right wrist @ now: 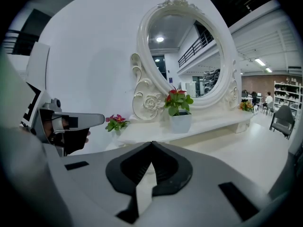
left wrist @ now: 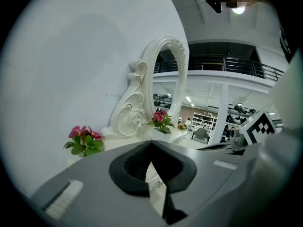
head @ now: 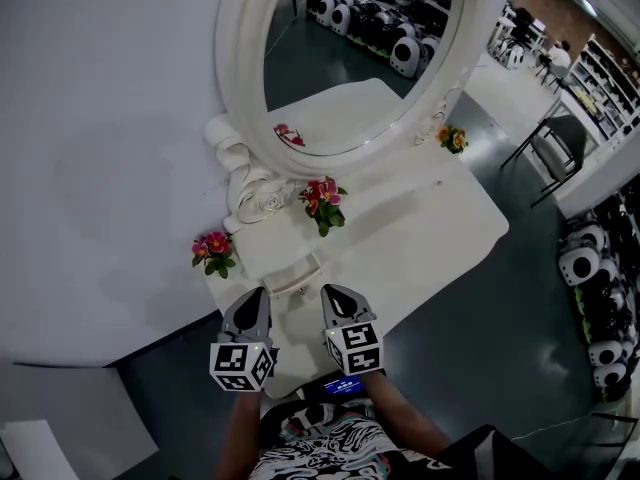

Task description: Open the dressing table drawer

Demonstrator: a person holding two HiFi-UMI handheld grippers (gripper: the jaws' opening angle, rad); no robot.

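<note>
Left gripper (head: 254, 293) and right gripper (head: 330, 291): jaws fully closed, nothing held. Both hover near the drawer (head: 293, 273) at the tabletop (head: 430, 228) edge.

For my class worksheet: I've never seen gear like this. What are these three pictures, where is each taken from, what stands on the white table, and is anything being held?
No robot here: a person holds a hand-held claw in each hand, the left claw and the right claw, each carrying a cube with square markers. The top-down picture comes from a camera on the person's head. The other two come from cameras riding on each claw, looking along its jaws. On the white dressing table stand an oval mirror and three flower pots: left, middle, right. A small drawer knob shows just beyond the left claw. Both claws are shut and hold nothing.
</note>
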